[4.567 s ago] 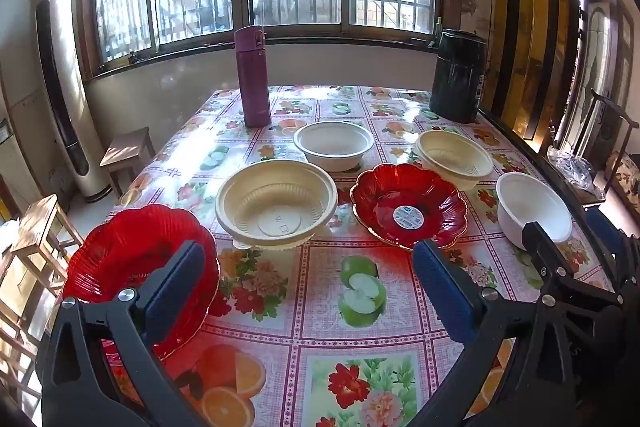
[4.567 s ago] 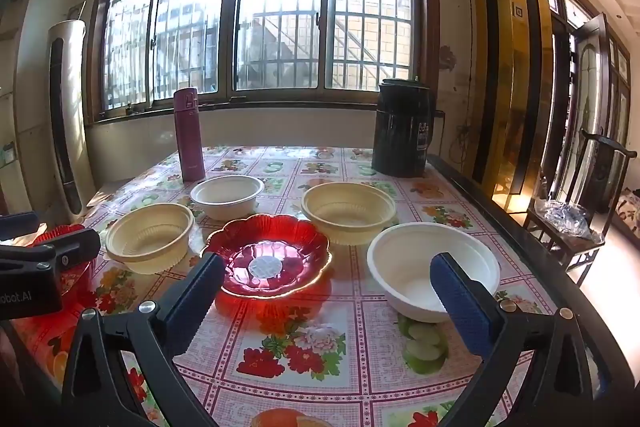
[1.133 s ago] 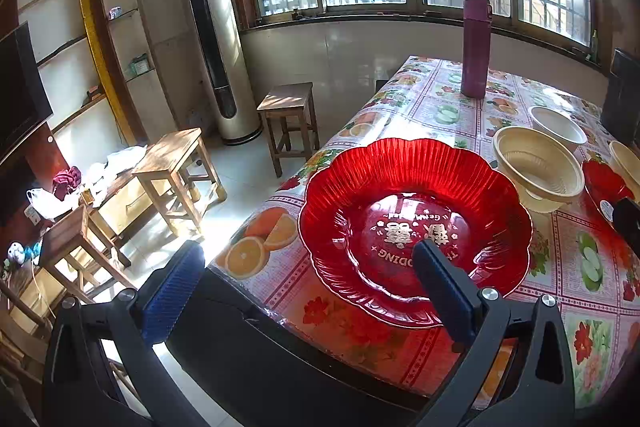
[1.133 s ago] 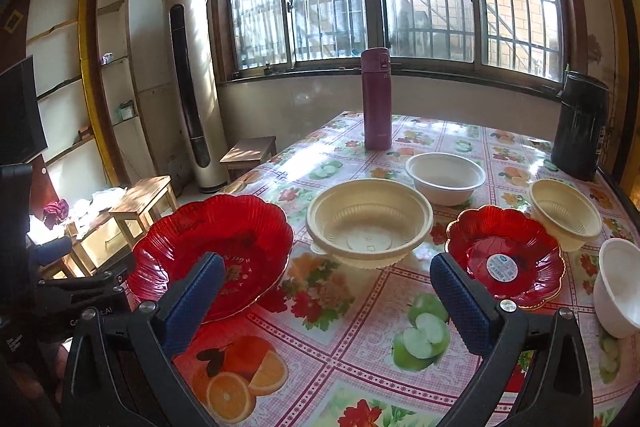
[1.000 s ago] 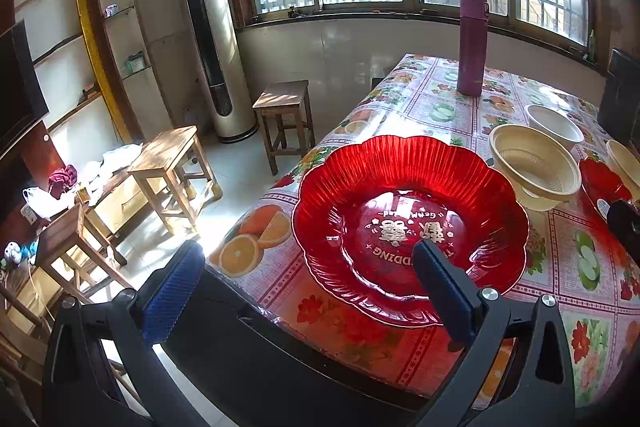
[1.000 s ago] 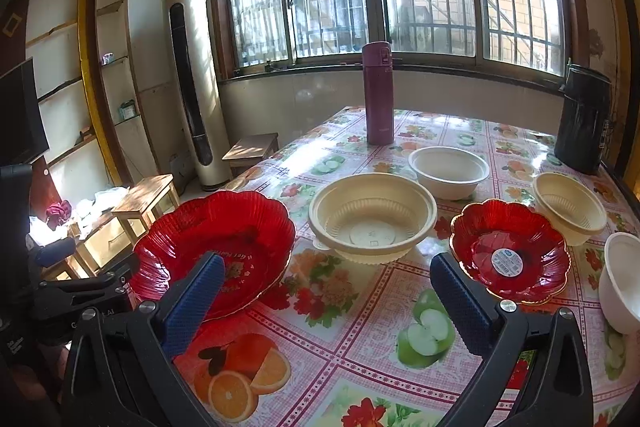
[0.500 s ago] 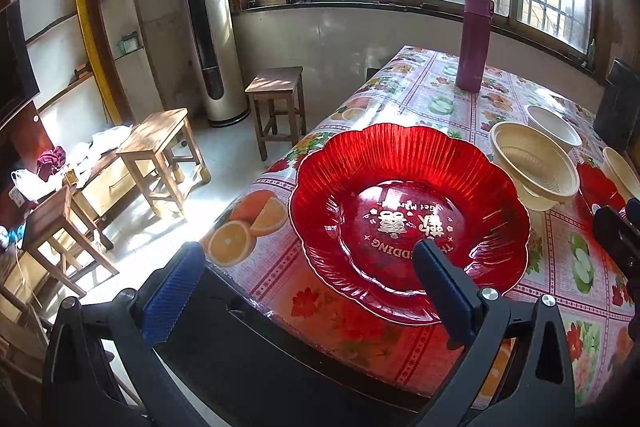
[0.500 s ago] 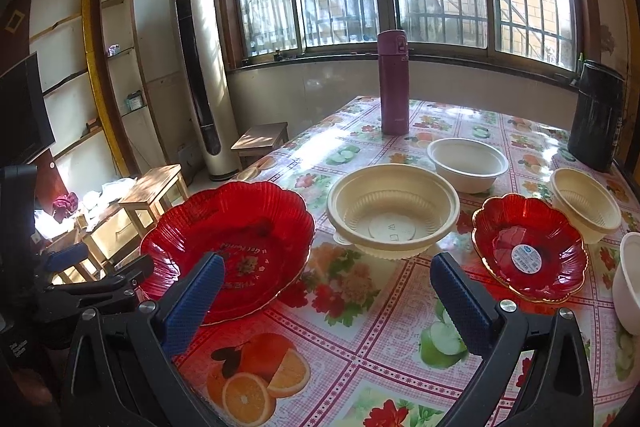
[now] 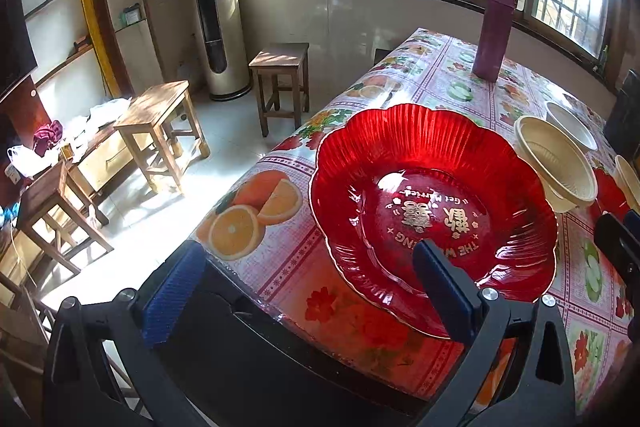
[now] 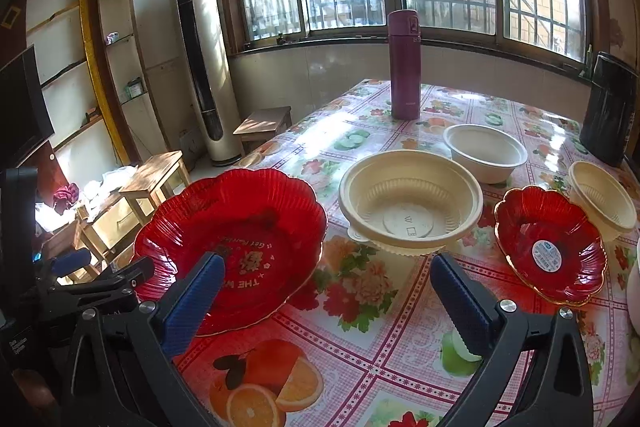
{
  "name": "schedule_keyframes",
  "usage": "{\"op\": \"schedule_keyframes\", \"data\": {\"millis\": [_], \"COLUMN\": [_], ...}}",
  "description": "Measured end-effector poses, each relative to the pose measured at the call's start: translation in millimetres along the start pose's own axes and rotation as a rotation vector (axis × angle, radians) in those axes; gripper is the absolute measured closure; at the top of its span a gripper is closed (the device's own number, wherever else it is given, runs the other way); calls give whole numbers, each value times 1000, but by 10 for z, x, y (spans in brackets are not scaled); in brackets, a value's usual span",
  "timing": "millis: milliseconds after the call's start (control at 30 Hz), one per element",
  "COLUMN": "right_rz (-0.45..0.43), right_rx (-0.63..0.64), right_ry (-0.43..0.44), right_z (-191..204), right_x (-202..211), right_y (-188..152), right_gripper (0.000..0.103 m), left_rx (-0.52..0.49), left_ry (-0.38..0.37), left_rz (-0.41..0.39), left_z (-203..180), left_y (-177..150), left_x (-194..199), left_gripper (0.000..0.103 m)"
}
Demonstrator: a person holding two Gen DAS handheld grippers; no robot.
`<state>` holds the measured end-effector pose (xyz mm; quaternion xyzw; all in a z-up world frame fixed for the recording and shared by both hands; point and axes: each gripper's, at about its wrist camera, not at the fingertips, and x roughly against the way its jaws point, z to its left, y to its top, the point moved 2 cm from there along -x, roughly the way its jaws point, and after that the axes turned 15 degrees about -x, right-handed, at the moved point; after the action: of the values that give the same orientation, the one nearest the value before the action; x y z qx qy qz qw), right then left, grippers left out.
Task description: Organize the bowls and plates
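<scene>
Left tool (image 9: 308,279), released, jaws spread wide, hangs at the corner of the surface (image 9: 288,267); the large red plate (image 9: 432,203) lies just ahead of its right finger. Right tool (image 10: 324,291), also released, faces a cream bowl (image 10: 410,199), with a small red plate (image 10: 550,247) to its right.

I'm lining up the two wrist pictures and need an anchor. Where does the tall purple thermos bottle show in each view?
Left wrist view: the tall purple thermos bottle stands upright at upper right, on the far part of the table, beyond the large red scalloped plastic plate.
Right wrist view: it stands upright at upper centre, before the window, behind the large cream plastic bowl.
Shared landmark: the large red plate, at the table's near-left edge in both.
</scene>
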<state>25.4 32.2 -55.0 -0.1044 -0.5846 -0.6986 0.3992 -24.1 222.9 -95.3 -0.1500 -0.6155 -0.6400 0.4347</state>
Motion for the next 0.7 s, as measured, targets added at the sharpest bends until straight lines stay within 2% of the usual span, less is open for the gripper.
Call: {"op": "schedule_keyframes", "data": {"millis": [167, 367, 700], "right_rz": [50, 113, 195], "right_rx": [-49, -48, -132], "right_ry": [10, -12, -4], "right_z": [-16, 61, -64], "right_x": [-201, -492, -792], "right_y": [43, 46, 29], "right_gripper": [0, 1, 6], "left_rx": [30, 47, 37], "left_ry": [11, -1, -36], "left_rz": [55, 71, 124], "left_z": [71, 90, 14], "left_y": [20, 79, 78], "left_x": [-159, -239, -410], "left_gripper": [0, 0, 0]}}
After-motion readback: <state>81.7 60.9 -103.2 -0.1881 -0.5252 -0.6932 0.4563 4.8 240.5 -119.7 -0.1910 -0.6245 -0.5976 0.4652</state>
